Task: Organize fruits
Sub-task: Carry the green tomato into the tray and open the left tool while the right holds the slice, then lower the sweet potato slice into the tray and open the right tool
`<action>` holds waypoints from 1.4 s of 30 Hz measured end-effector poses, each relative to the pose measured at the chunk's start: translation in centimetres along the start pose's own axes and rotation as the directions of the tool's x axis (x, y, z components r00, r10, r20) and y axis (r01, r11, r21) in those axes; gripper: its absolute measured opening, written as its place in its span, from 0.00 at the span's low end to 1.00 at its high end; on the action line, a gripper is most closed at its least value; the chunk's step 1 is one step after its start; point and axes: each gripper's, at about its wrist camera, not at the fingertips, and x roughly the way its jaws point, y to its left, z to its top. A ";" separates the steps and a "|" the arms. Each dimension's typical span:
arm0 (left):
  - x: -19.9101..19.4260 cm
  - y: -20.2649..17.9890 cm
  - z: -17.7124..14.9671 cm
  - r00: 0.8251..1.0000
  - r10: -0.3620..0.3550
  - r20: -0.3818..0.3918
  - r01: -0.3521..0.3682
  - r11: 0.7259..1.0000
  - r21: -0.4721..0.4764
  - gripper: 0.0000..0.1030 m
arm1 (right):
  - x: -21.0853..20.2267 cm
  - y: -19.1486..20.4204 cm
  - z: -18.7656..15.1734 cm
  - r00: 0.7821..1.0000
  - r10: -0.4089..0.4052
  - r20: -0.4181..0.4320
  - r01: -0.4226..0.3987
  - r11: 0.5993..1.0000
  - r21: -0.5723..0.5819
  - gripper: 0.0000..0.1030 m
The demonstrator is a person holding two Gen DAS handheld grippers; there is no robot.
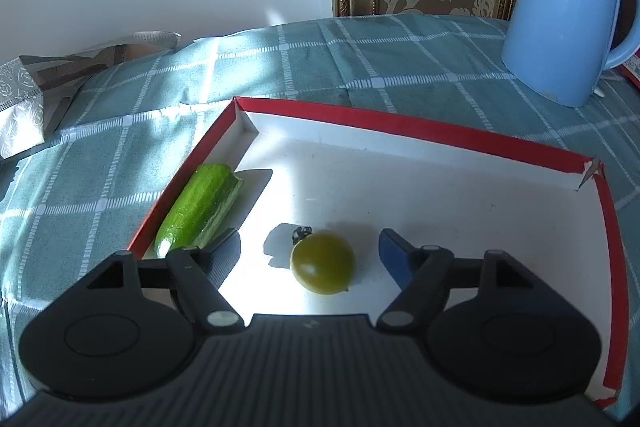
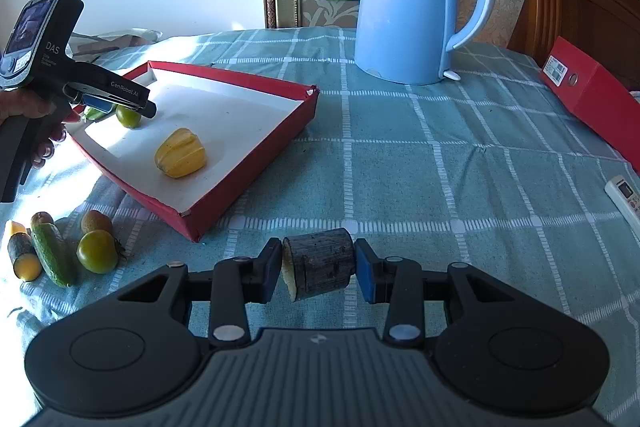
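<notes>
Showing "Midea" lettering, blue kettle (image 2: 404, 11) stands behind red tray (image 2: 256, 147)

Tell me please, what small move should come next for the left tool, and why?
Probably lift the left tool back out of the red tray. It stands open, with the green tomato resting free on the tray floor between the fingers, beside the cucumber piece. That placement looks finished.
</notes>
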 end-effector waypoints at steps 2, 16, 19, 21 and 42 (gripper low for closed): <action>-0.7 0.4 -0.1 1.000 0.004 0.011 -0.004 1.000 -0.007 0.76 | 0.0 0.3 0.2 1.000 0.006 0.007 -0.006 1.000 -0.011 0.37; -9.7 5.2 -6.1 0.999 -0.014 0.051 0.022 0.988 -0.156 0.82 | 1.6 3.8 5.1 0.993 0.066 0.099 -0.054 0.992 -0.116 0.37; -11.6 6.4 -8.3 0.999 -0.001 0.041 0.009 0.984 -0.178 0.82 | 3.5 4.9 6.7 0.992 0.081 0.098 -0.066 0.987 -0.145 0.37; -12.7 6.8 -9.5 0.999 0.028 0.040 -0.020 0.984 -0.176 0.82 | 4.8 5.6 7.4 0.992 0.088 0.092 -0.073 0.985 -0.157 0.37; -17.3 9.3 -17.6 0.998 0.063 -0.023 -0.066 0.980 -0.186 0.83 | 9.9 7.8 9.6 0.993 0.103 0.052 -0.094 0.984 -0.153 0.55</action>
